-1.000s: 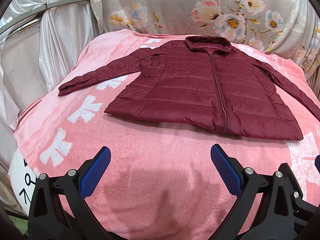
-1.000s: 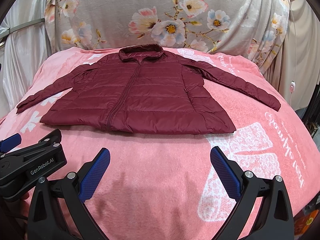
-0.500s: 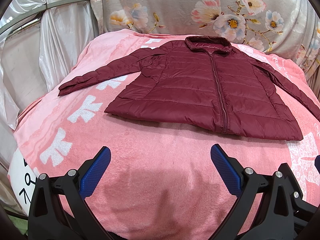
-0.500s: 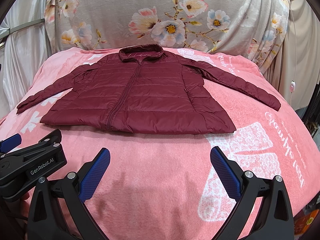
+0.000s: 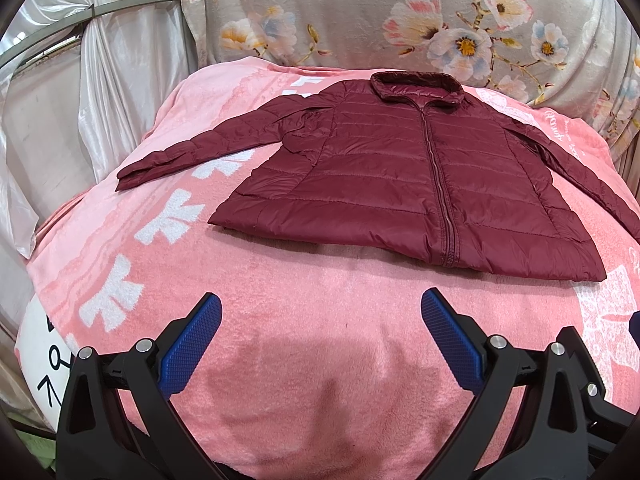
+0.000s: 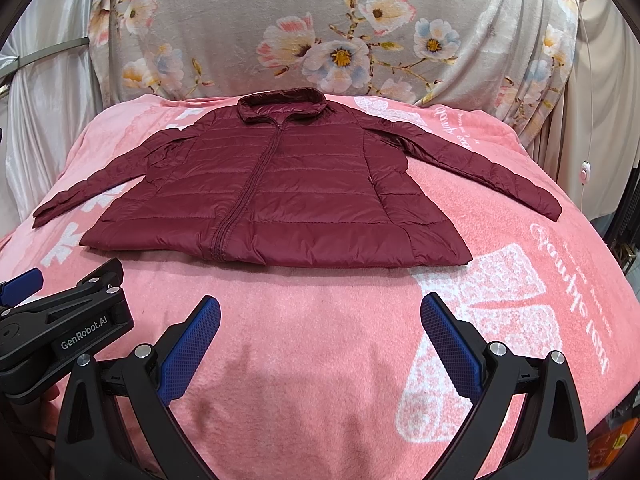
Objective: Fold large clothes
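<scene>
With both the left gripper (image 5: 320,336) and right gripper (image 6: 320,336) open and empty, approach the flat jacket (image 6: 276,200): grip each sleeve cuff at 9 and 3 o'clock and fold inward.

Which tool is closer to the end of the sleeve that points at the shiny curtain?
Left. The left tool hangs open over the pink blanket, nearer that sleeve cuff. The right tool, also open, sits farther toward the jacket's other side.

The jacket (image 6: 276,196) lies flat on the blanket (image 6: 328,340), sleeves outspread, collar toward the curtain (image 6: 320,32).
</scene>
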`<state>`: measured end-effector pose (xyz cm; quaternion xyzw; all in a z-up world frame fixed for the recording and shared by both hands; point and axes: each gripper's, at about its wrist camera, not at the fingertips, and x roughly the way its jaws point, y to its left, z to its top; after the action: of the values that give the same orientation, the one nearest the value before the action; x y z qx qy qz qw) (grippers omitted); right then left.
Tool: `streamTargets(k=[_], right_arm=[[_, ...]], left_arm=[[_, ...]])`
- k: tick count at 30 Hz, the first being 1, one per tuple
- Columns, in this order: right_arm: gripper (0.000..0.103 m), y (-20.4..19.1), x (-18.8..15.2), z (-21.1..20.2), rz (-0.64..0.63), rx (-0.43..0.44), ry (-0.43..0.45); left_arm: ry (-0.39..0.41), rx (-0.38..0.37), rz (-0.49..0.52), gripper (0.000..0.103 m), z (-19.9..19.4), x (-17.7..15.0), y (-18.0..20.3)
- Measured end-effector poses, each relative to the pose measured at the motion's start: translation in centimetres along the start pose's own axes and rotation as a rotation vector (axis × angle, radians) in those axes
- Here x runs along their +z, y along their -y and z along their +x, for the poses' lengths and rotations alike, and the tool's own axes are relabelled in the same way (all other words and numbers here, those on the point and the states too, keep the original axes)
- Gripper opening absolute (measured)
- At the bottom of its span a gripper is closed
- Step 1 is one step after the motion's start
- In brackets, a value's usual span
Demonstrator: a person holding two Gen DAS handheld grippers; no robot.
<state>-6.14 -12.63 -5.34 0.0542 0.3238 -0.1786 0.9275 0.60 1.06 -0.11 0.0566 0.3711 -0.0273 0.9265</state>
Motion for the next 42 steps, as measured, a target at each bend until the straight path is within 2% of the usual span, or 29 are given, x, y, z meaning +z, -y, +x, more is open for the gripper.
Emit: streamTargets(k=[29, 36, 39, 42], right_arm=[[0.098, 0.0, 0.0, 0.3, 0.000, 0.003, -0.002], [0.098, -0.4, 0.2, 0.9, -0.006, 0.039, -0.007], [0.098, 1.4, 1.0, 2.0, 0.037, 0.060, -0.018], [0.098, 5.2, 2.9, 3.9, 0.123, 0.077, -0.034]], left_arm=[[-0.012, -0.004, -0.005, 0.097, 0.6, -0.2, -0.9], [-0.012, -0.009, 0.002, 0.097, 0.9, 0.3, -0.3], [0.003, 0.014, -0.003, 0.098, 1.0, 1.3, 0.0], [0.014, 0.032, -0.023, 0.098, 1.6, 2.9, -0.2]])
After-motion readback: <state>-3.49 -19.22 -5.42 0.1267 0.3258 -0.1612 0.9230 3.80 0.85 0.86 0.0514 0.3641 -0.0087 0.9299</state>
